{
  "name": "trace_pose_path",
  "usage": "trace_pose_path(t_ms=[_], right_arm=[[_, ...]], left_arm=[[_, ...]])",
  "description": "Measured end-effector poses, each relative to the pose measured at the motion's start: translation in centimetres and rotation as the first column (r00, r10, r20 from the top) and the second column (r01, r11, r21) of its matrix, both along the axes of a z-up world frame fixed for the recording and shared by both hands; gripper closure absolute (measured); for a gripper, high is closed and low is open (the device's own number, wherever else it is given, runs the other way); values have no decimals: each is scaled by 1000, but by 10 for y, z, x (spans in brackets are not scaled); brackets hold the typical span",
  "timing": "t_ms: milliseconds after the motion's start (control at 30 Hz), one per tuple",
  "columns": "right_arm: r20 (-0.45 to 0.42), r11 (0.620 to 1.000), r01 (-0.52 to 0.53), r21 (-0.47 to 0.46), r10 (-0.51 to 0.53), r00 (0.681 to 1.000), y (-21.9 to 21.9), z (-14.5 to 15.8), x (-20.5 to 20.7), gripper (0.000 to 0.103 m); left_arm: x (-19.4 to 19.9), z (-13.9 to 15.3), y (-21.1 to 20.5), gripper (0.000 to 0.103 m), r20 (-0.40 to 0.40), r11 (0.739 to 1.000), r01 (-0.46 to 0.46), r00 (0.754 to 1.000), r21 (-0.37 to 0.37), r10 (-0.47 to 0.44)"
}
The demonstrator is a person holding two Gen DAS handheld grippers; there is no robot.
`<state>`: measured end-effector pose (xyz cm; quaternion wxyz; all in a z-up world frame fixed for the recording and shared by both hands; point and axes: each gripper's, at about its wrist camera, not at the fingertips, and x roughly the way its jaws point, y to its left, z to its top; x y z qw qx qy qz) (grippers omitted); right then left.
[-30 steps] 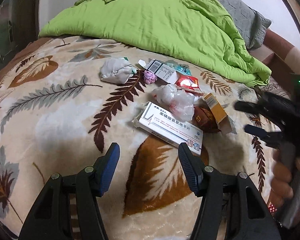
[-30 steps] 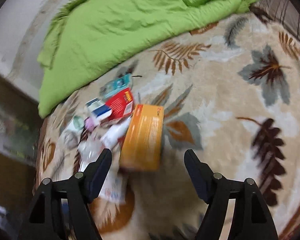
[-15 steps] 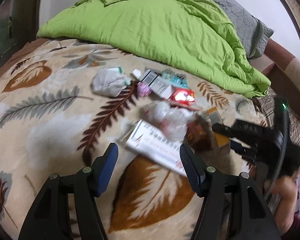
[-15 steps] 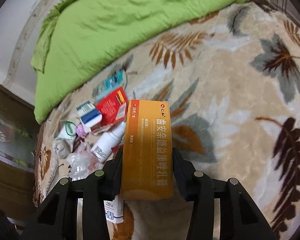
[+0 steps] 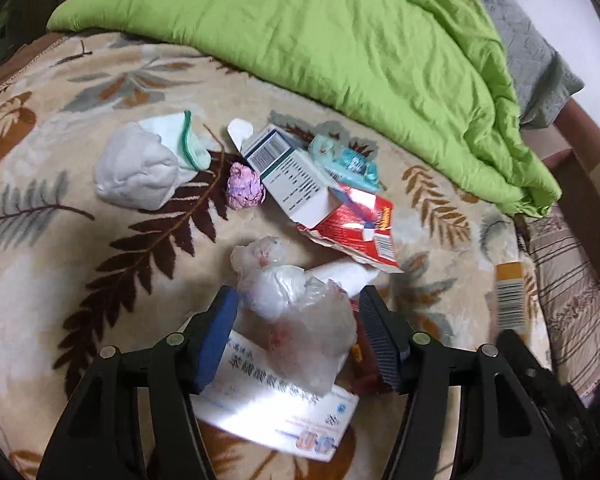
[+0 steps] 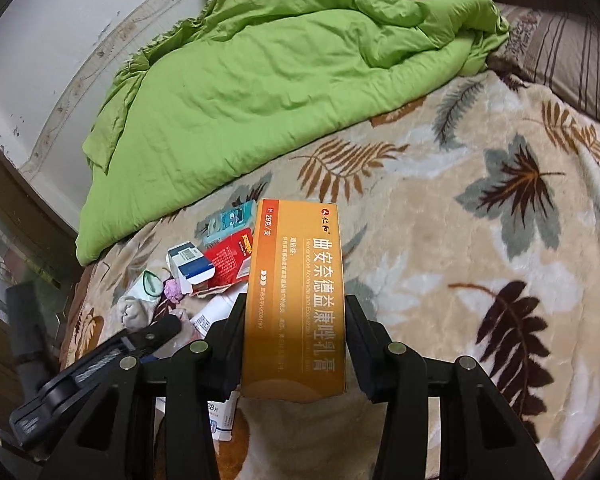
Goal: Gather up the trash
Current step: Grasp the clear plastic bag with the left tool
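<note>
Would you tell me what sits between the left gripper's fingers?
In the left wrist view, a crumpled clear plastic bag lies between the left gripper's open fingers, atop a white box.
</note>
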<state>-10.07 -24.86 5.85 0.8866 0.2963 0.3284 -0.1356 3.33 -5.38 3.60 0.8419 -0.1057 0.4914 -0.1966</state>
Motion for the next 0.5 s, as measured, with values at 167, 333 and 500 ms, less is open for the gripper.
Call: trace_pose_path(t_ms=[167,333,500], right_arm=[[-1,1000,-29,0,29,1000,6,-2,5,54],[7,998,-46,-30,47,999,16,2,4,54],[22,994,-78,-76,79,997,30,8,-6,54]], left_arm=[[1,-4,0,56,29,1000,16,999,12,-16],[-9,7,9,61,81,1000,26,996,-5,-25],[-33,27,19,62,155,999,31,987,17,-33]])
